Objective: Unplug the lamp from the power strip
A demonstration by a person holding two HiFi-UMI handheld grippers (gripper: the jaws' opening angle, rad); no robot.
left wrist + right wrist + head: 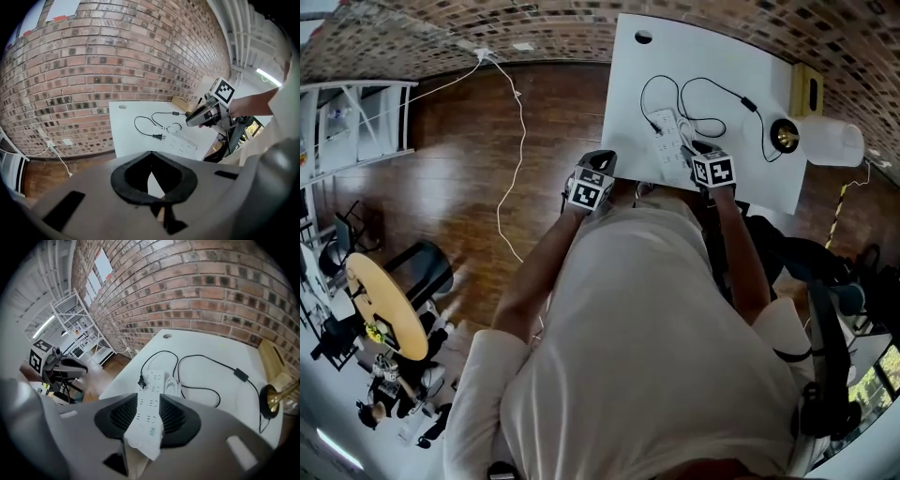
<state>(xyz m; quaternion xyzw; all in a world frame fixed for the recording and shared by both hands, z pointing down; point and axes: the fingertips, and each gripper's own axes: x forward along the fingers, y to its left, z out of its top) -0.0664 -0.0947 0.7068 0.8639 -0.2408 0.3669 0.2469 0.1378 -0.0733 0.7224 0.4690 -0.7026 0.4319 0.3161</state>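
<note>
A person stands over a white counter (pixel 750 84) set against a brick wall, a hand-held gripper in each hand, working to unplug a lamp (pixel 831 142) from a power strip (pixel 667 141). The lamp, with its white shade and brass base, stands at the counter's right end, well apart from the strip. Its black cord (pixel 212 361) runs in loose loops across the surface between them. The cord's plug (pixel 158 136) lies on the counter just beside the strip's far end with its prongs apparently bare, which suggests the lamp is already disconnected. The right hand-held gripper (pixel 150 414) hangs angled down over the strip's near end, its jaws spread wide to either side of the white casing. The strip runs between the pads, but they do not appear to press on it, so the grip reads as released. That position looks suited to steadying the strip while a plug comes out. The left hand-held gripper (pixel 600 159) hangs at the counter's near edge, clear of strip, plug and cord. Its jaws are drawn together, with only a sliver of white counter showing through and nothing between them. Held there, it leaves the other hand room to work. With the plug lying free, the task looks essentially done.
</note>
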